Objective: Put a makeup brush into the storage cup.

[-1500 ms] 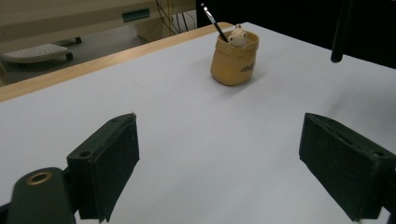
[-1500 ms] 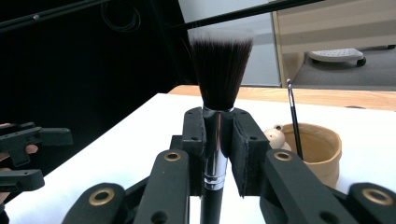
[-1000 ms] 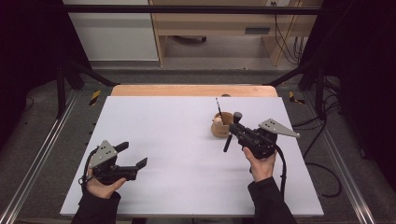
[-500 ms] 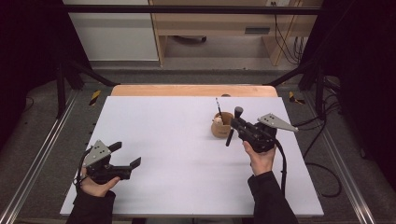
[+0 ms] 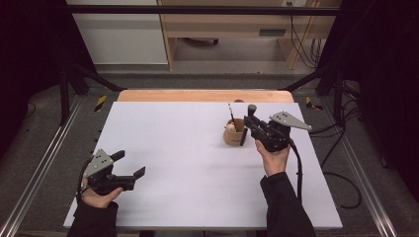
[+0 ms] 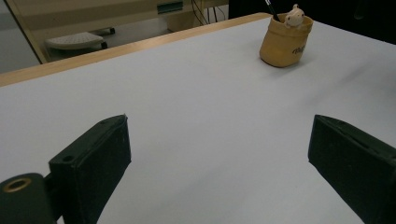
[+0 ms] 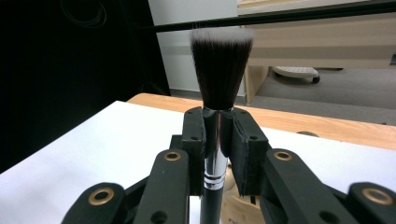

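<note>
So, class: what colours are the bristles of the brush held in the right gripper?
The brush has dark brown-black bristles with white tips, clearest in the right gripper view.

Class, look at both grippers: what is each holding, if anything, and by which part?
The right gripper holds a makeup brush by its shiny metal collar, below the bristles. The left gripper is open, holding nothing.

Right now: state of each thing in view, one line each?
Right gripper: shut on the makeup brush.
Makeup brush: upright, bristles up, clamped by its metal ferrule, beside the holder.
Left gripper: open, nothing between its jaws, low over the table.
Tan holder: upright on the table, holding a pen and a small figure.
</note>
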The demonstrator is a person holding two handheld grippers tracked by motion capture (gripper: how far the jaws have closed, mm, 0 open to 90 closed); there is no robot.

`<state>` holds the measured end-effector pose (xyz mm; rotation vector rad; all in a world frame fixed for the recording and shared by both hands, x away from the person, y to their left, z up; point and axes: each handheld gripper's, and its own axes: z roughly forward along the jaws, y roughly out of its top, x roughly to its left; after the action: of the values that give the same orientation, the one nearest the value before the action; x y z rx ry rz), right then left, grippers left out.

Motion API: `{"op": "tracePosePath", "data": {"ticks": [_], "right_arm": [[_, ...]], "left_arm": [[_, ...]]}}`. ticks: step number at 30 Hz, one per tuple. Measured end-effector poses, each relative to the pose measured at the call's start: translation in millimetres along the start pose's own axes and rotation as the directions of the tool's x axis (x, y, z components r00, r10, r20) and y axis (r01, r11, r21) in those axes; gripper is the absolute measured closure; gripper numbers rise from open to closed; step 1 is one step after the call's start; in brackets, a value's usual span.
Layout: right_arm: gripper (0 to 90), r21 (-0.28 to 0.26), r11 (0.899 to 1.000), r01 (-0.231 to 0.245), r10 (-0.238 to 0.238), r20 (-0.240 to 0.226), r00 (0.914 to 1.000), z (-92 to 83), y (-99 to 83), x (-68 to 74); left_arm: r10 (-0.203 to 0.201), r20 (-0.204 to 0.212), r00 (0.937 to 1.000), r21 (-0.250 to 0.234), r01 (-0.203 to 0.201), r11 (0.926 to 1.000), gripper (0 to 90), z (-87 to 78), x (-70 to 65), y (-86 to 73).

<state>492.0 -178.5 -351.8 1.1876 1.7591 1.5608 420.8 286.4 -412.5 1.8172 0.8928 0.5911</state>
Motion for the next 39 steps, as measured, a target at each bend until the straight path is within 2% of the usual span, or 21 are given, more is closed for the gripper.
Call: {"op": "tracePosePath", "data": {"ticks": [18, 20, 28, 39], "right_arm": [[77.4, -0.005, 1.000, 0.023, -0.023, 0.072, 0.9971, 23.7, 15.4, -6.3], [77.4, -0.007, 1.000, 0.015, -0.014, 0.076, 0.9970, 25.6, 16.3, -8.1], [77.4, -0.004, 1.000, 0.029, -0.029, 0.117, 0.9927, 35.8, 20.4, -15.8], [77.5, 0.008, 0.999, 0.041, -0.041, 0.152, 0.9876, 53.7, 20.6, -22.2]], "left_arm": [[-0.005, 0.000, 1.0000, -0.005, 0.005, 1.0000, 5.3, -2.9, 1.8, -1.2], [-0.003, 0.000, 1.0000, -0.004, 0.003, 1.0000, 5.3, -2.6, 1.3, -1.1], [0.003, 0.004, 1.0000, 0.000, -0.003, 1.0000, 5.3, -0.9, -0.8, -0.9], [0.007, 0.004, 1.0000, -0.002, -0.007, 1.0000, 5.3, -0.3, -2.1, -0.5]]}}
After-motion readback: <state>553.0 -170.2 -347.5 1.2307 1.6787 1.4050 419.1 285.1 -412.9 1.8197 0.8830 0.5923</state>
